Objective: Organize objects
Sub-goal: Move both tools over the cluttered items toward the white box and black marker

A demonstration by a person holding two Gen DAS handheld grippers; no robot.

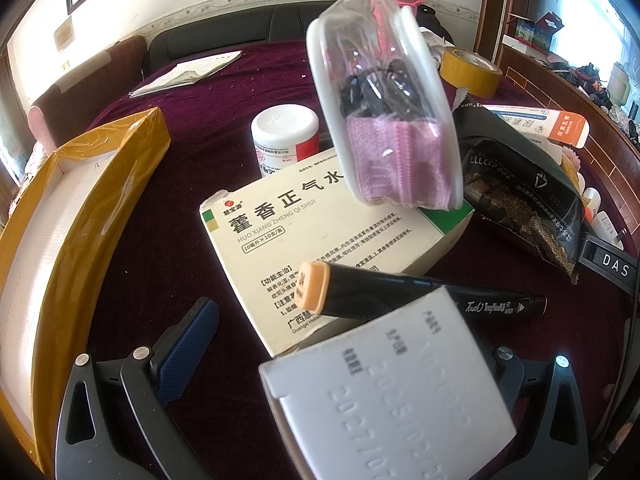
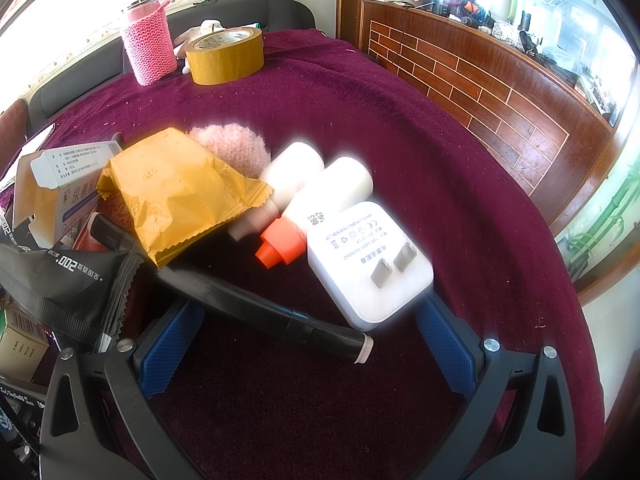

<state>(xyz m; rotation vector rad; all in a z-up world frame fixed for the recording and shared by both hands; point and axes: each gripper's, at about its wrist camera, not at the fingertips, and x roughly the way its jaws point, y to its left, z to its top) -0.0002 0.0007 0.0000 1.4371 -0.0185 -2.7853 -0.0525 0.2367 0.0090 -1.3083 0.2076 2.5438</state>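
Right hand-held gripper (image 2: 304, 344) wide open, empty; black marker (image 2: 264, 308) lies crosswise between its fingers, nearer than left hand-held gripper (image 1: 360, 344), also open.

Maroon tablecloth (image 2: 360, 100), pink knitted bottle sleeve (image 2: 150, 50), yellow tape roll (image 2: 226, 58), orange-capped white bottle (image 2: 316, 208).

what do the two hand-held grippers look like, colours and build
Both match. The left hand-held gripper and right hand-held gripper each have two black plastic fingers with triangular cut-outs and round silver pivot pins. The fingers carry blue textured rubber pads. On the left one only one pad shows. No cables, sleeves or markings are visible.
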